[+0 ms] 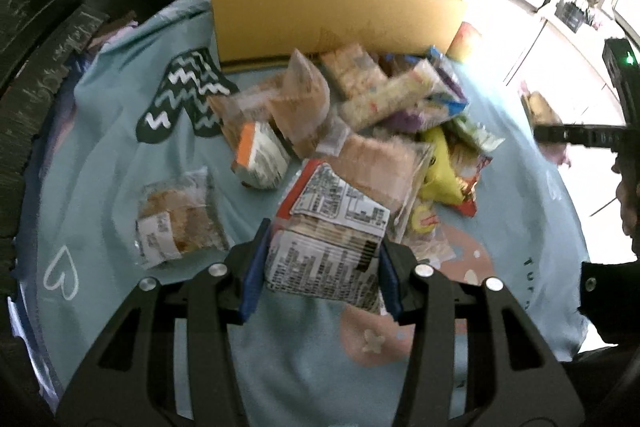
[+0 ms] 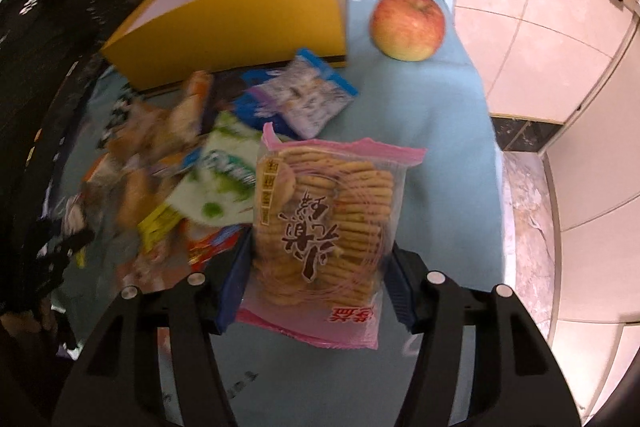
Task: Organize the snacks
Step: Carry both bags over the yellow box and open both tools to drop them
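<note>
My left gripper (image 1: pixel 322 267) is shut on a flat snack packet (image 1: pixel 328 247) with a red edge and a white printed label, lifted over the light blue cloth (image 1: pixel 108 155). Beyond it lies a pile of snack packets (image 1: pixel 360 115). A single wrapped pastry (image 1: pixel 180 223) rests to the left. My right gripper (image 2: pixel 320 283) is shut on a clear pink-edged bag of round biscuits (image 2: pixel 324 223), raised above the cloth (image 2: pixel 440 147). The snack pile (image 2: pixel 180 167) spreads to its left. An open yellow box (image 1: pixel 332 15) (image 2: pixel 240 23) stands behind the pile.
An apple (image 2: pixel 408 25) sits on the cloth right of the box. Blue and purple packets (image 2: pixel 296 95) lie just in front of the box. Dark carved furniture (image 1: pixel 48 7) borders the left side. The cloth's right edge drops to a tiled floor (image 2: pixel 540 47).
</note>
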